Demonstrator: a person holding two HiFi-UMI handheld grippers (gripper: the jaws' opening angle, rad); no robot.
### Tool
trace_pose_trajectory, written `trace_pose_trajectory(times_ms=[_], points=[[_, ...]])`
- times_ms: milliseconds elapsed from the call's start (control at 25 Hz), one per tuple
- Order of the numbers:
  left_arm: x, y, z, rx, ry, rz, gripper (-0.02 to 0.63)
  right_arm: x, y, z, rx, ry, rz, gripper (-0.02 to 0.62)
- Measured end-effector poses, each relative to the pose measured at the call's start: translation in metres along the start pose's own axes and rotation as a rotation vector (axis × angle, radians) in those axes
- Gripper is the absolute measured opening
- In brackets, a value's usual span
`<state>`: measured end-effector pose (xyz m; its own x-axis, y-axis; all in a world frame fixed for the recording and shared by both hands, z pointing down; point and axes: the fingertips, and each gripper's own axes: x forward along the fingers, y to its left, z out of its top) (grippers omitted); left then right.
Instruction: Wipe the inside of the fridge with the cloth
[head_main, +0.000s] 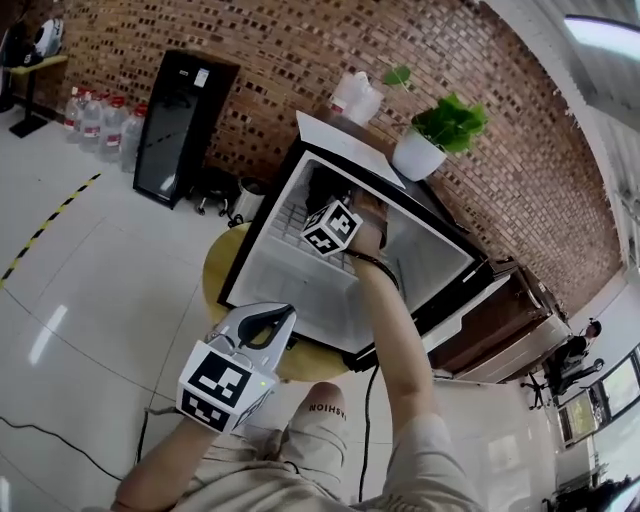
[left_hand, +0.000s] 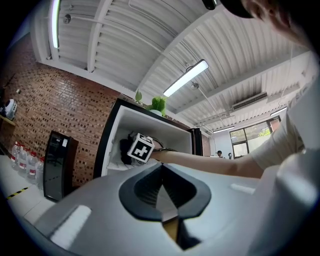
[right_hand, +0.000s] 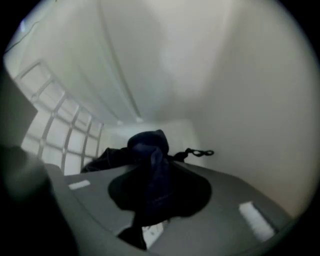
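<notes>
Right tongs (right_hand: 150, 170): clamped on a dark navy fabric cloth (right_hand: 148, 149). The cloth is bunched up between the pads, and a thin looped cord trails off it to the right. Whether the bunch presses on a wall just ahead of the tips cannot be told.

Around these tongs on all sides is the white lining of a small black-cased fridge (head_main: 290, 275) with its door open. The tongs and cloth are well inside it. A white wire shelf (right_hand: 57, 127) runs to the left of the tips, and plain white wall lies ahead and to the right. The person's bare forearm (head_main: 385, 320) reaches in behind the tongs.

Left tongs (left_hand: 161, 169): closed, tips together, nothing between them. They are held outside the fridge, in front of its opening and well apart from the right tongs, pointing toward it.

Below the fridge is a round yellow table (head_main: 214, 268). On the fridge's top, beyond the right tongs, stands a green plant in a white pot (head_main: 420, 155), with a red brick wall (head_main: 300, 60) behind it.
</notes>
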<state>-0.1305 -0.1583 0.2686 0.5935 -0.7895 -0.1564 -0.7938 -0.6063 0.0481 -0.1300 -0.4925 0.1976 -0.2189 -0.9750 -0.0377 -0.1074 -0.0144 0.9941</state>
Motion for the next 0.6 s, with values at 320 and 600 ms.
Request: trace_pose_trajectory(times_ms=[320,600], points=[[0.009,-0.010,-0.010,-0.036,0.013,-0.022,0.000,-0.031,-0.017,-0.168,0.048,0.300,-0.083,0.086],[0.015,-0.028,-0.004,-0.007,0.006,-0.052,0.000,-0.048,-0.017,-0.177,0.070,0.423,0.028,0.086]])
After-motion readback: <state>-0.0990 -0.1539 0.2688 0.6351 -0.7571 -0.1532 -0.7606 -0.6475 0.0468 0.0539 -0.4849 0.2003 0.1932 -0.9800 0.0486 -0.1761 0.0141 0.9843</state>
